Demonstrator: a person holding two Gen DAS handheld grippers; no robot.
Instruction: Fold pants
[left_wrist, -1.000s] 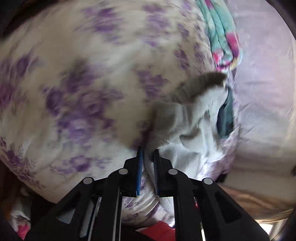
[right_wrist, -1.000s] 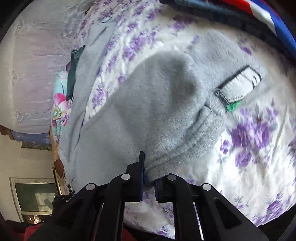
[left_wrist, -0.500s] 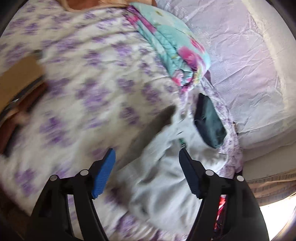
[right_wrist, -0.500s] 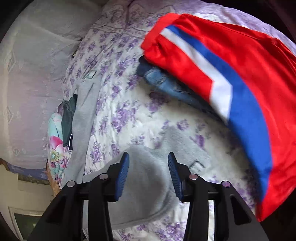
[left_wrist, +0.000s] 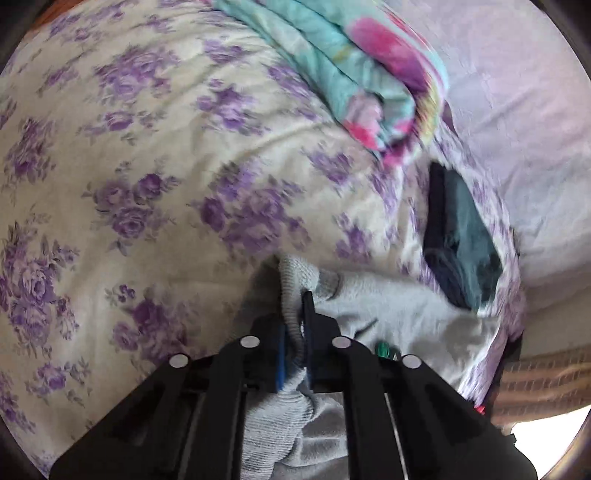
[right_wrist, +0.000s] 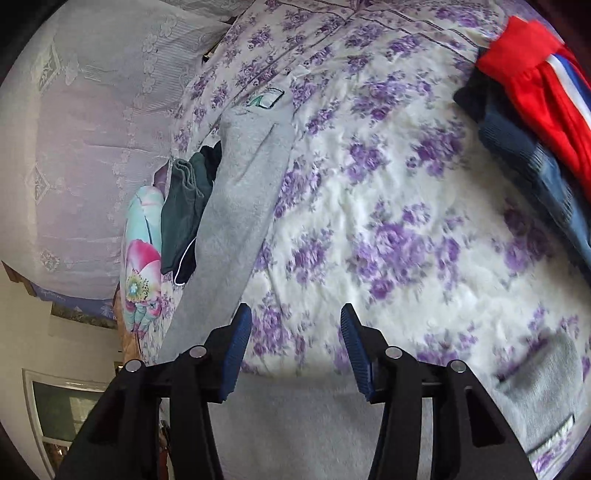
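Pants (right_wrist: 236, 206): grey. Bedspread (right_wrist: 388, 206): white, purple floral print. Garment (right_wrist: 532, 92): red, white-blue stripe. Gripper pads (right_wrist: 236, 347): blue.

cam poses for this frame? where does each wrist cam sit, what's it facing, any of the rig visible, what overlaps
Left wrist: on the left gripper, low over the floral bedspread, facing the turquoise quilt; black fingers shut on a grey pants ribbed edge.
Right wrist: on the right gripper, above the bed, looking along a stretched-out pants leg toward the lace curtain; blue pads apart, nothing between.
Shared: grey pants, bedspread, quilt, and the dark green garment beside the pants.
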